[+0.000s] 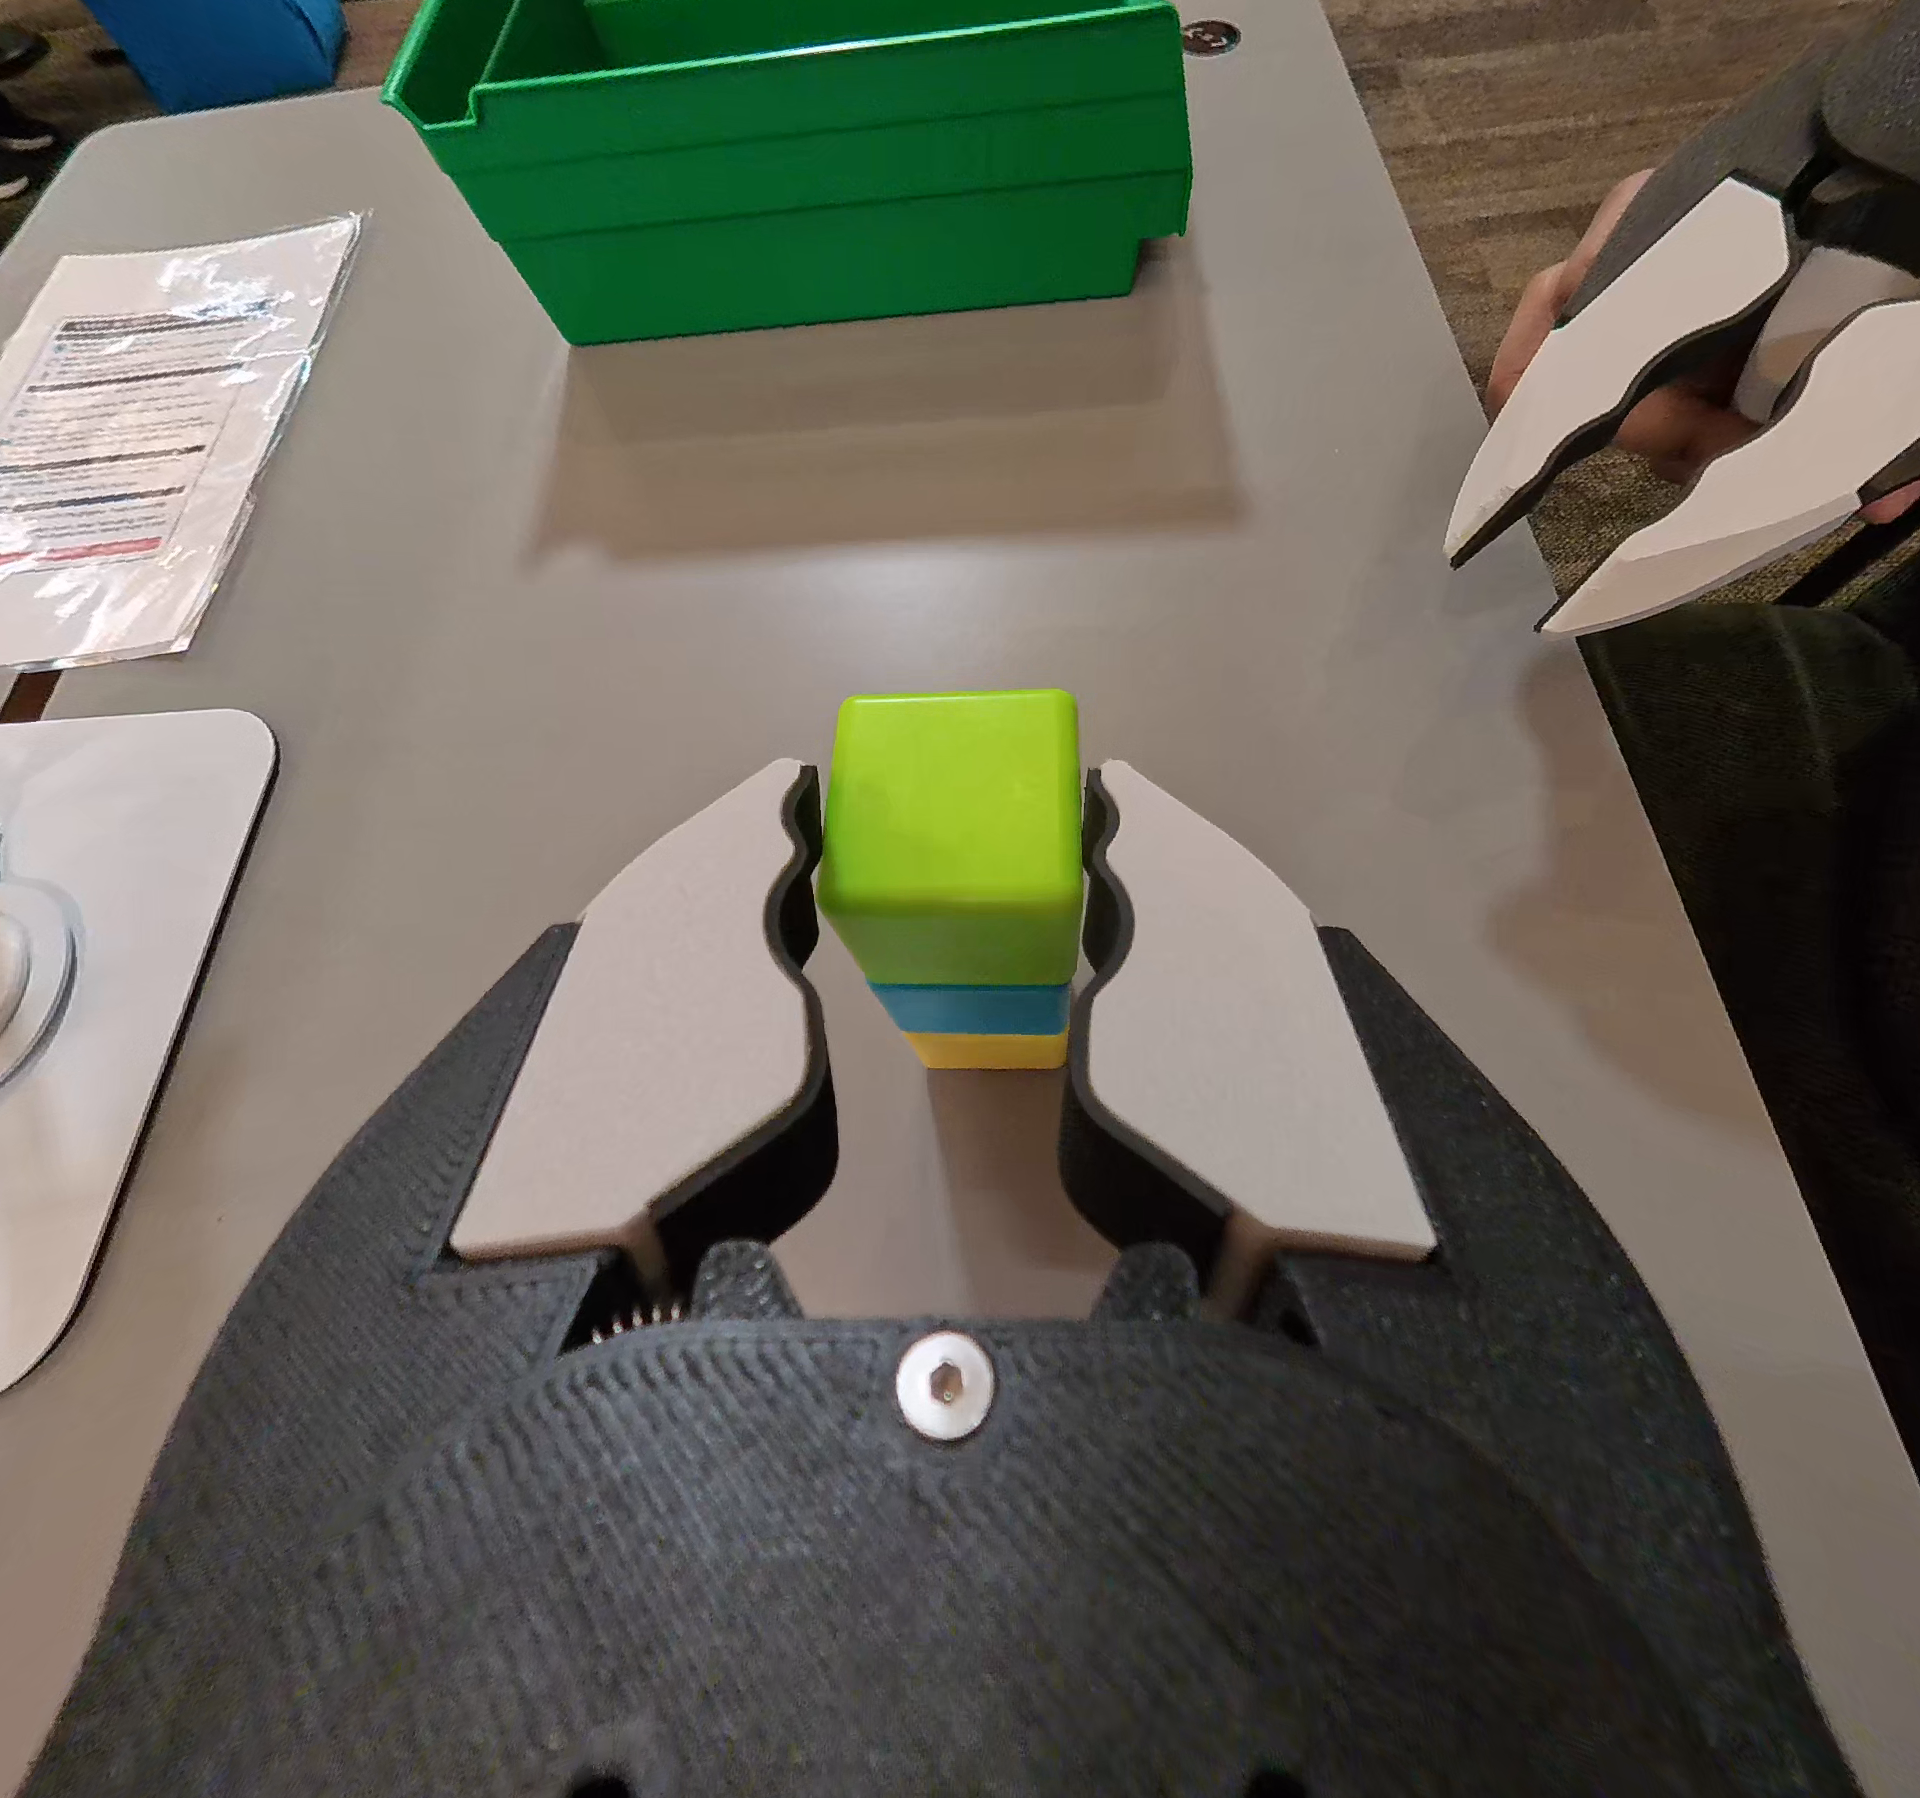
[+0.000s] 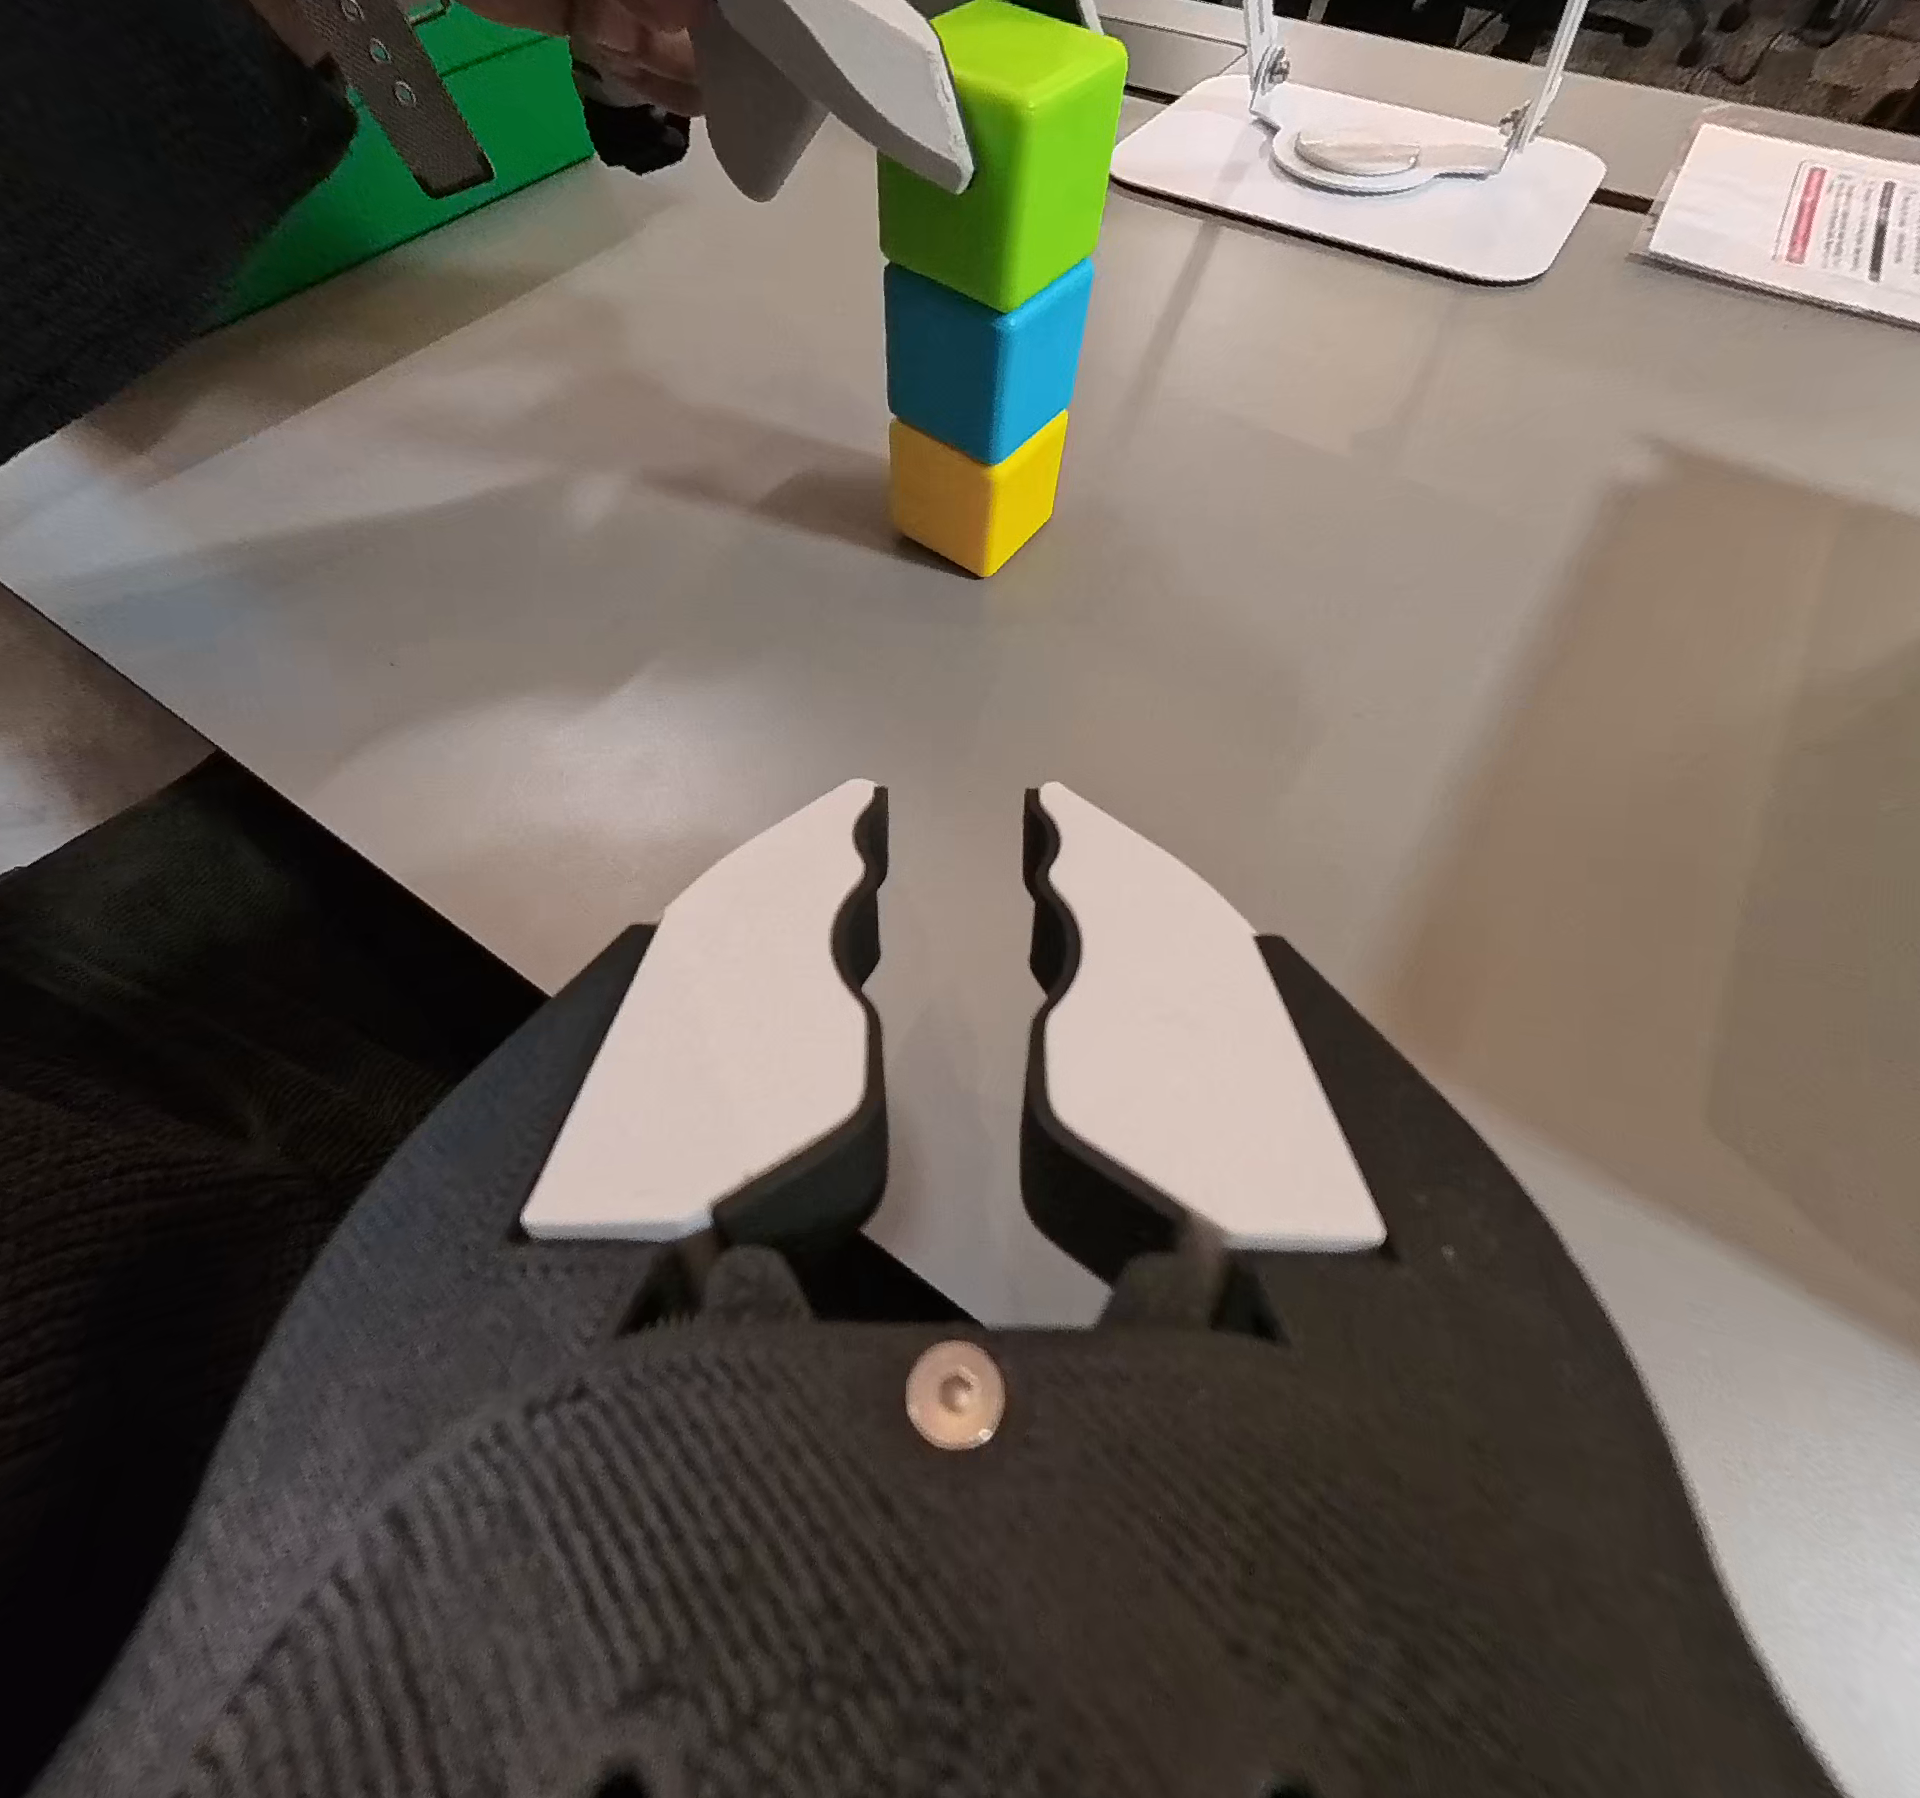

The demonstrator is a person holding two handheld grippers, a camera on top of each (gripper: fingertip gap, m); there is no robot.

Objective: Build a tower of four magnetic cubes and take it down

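Right, my left gripper (image 1: 951,813) is clamped on the green cube (image 1: 951,834), one finger on each side. That cube sits on top of a blue cube (image 2: 982,361), which sits on a yellow cube (image 2: 977,491) standing on the grey table (image 2: 1351,709). My right gripper (image 2: 956,808) hangs near the table edge, well apart from the stack, jaws parted a little and holding nothing.

Risk as I judge it: the stack is narrow and tall, so any sideways drag or twist from the left fingers could shift the blue and yellow cubes or topple all three.

Around: a green bin (image 1: 810,127) beyond the stack, a white stand base (image 2: 1351,179) and a sleeved sheet of paper (image 1: 135,439) off to the side. Nothing stands between the stack and the bin.
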